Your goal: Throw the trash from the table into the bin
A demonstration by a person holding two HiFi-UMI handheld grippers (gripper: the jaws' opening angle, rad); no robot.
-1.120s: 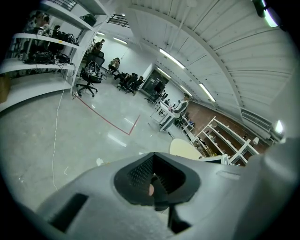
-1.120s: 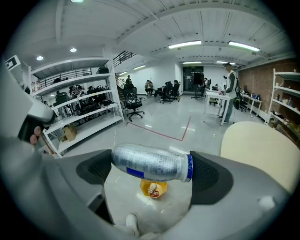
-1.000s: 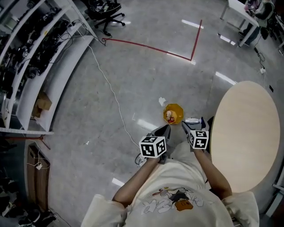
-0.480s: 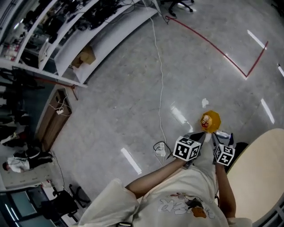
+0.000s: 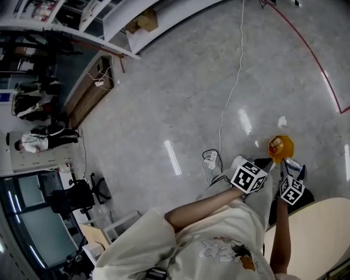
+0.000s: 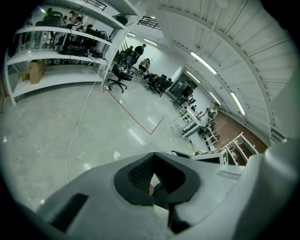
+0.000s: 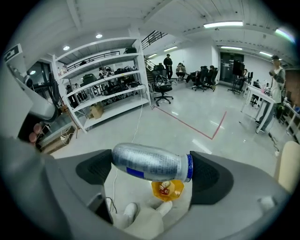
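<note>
A silver bottle (image 7: 150, 162) with a blue cap, the trash at hand, lay crosswise in the right gripper (image 7: 153, 174), its jaws clamped on the bottle's two ends, off the table and above the floor close to the bin. At the far left of the head view, white shelving (image 5: 117, 13) carried a cardboard box (image 5: 143, 21), and a white cable (image 5: 232, 82) trailed across the polished grey floor toward the person's feet. The left gripper (image 6: 152, 180) was held out in front of the body, its jaws pressed together with nothing identifiable between them. Just ahead of both grippers stood a yellow hexagonal bin (image 5: 280, 147) on the floor, some scraps already inside; the right gripper view showed it directly below the bottle. A red tape line (image 5: 311, 54) ran along the floor beyond. The rounded edge of a pale wooden table (image 5: 314, 232) showed at the lower right, beside the person.
</note>
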